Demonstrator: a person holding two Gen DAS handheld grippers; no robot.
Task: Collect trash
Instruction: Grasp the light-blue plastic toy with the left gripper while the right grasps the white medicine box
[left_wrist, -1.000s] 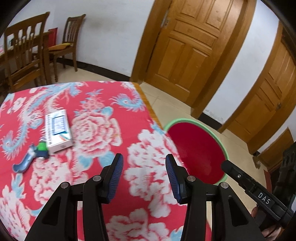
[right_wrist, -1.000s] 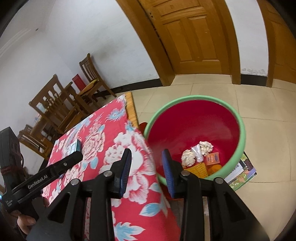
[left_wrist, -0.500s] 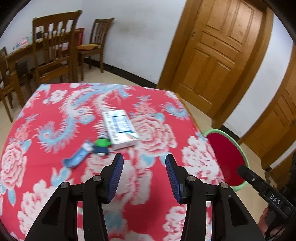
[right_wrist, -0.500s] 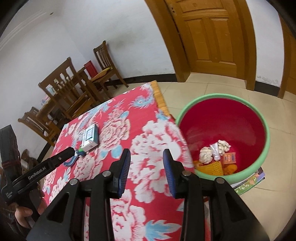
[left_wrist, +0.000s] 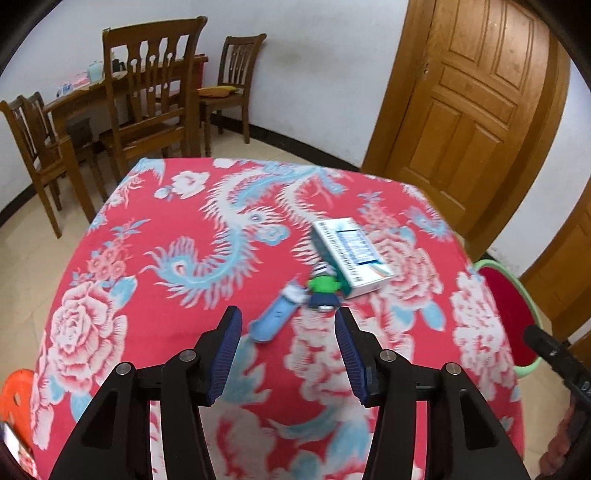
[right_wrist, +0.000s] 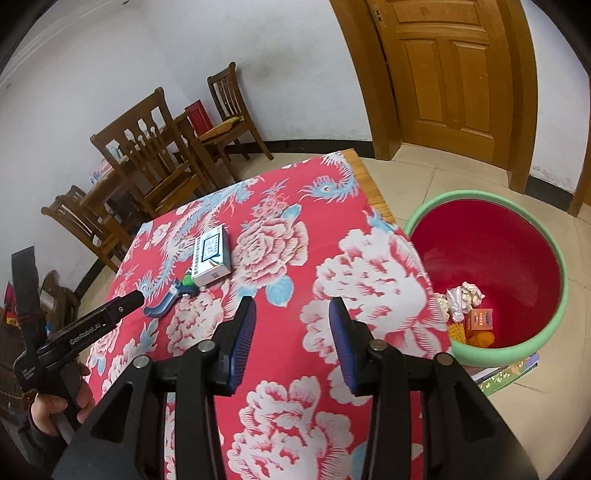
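Trash on table: a white box (left_wrist: 350, 255) with blue print, a small green and dark blue thing (left_wrist: 323, 291) touching its near corner, and a light blue flat piece (left_wrist: 277, 316) just beside that; all three lie on the tablecloth (left_wrist: 147, 266).
Tablecloth: red, with white flowers and blue birds; it covers the whole table top.
Trash in tub: crumpled white paper (right_wrist: 466, 295), a small orange box (right_wrist: 480, 320) and some yellow and orange pieces lie at the bottom of the tub (right_wrist: 554, 280).
Tub: red inside with a green rim, it stands on the floor, just beside the right edge of the table.
Left gripper (left_wrist: 288, 334): jaws spread wide, holding nothing; it hovers above the cloth, and the light blue piece is seen between its fingertips, a little ahead.
Right gripper (right_wrist: 291, 325): jaws spread, holding nothing; it is above the cloth, between the white box and the tub.
Background: wooden chairs (left_wrist: 151, 92) near a white wall, and a wooden door (right_wrist: 454, 74).
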